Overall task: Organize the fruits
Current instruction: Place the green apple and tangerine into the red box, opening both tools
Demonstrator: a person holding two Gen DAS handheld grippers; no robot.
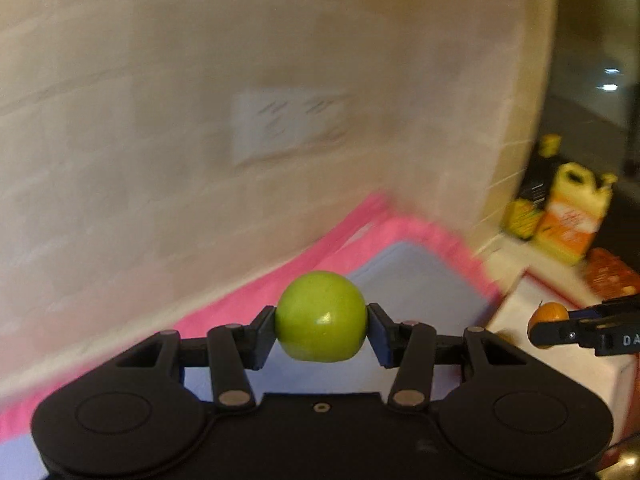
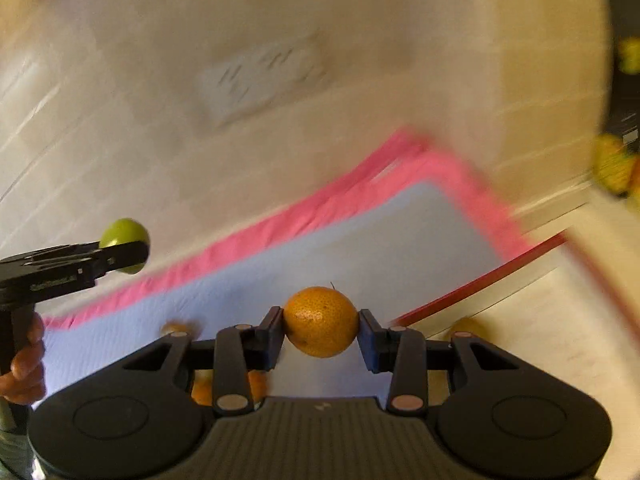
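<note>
- Both pairs of fingers are closed on fruit: the left gripper (image 1: 321, 332) pinches a green apple (image 1: 321, 316) between its two dark pads, one pad pressed to each flank of the fruit, and the jaws stand only as wide as the apple itself.
- Beside it, the right gripper (image 2: 321, 336) clamps a small orange (image 2: 321, 321) the same way, pads touching either side, its little stem poking up at the top.
- Neither fruit rests on anything; each hangs clear of the surface below, carried out in front of its tool. I take that as a carry from the sorting spot toward wherever each kind belongs.
- A hand (image 2: 24, 364) wraps the left tool's handle at the edge of the right camera's view.
- Just below the right gripper lies a pale blue mat (image 2: 360, 248) with a pink border (image 2: 248, 236); a few more small orange fruits (image 2: 176, 328) sit on it, partly hidden by the fingers, so the sorting looks unfinished.
- To the right, a white tray with a red rim (image 2: 480, 280) adjoins the mat, likely a place to drop fruit, though I cannot tell which fruit goes there.
- Farther off, yellow and orange packages (image 1: 568, 216) stand blurred by the tiled wall (image 1: 160, 120).
</note>
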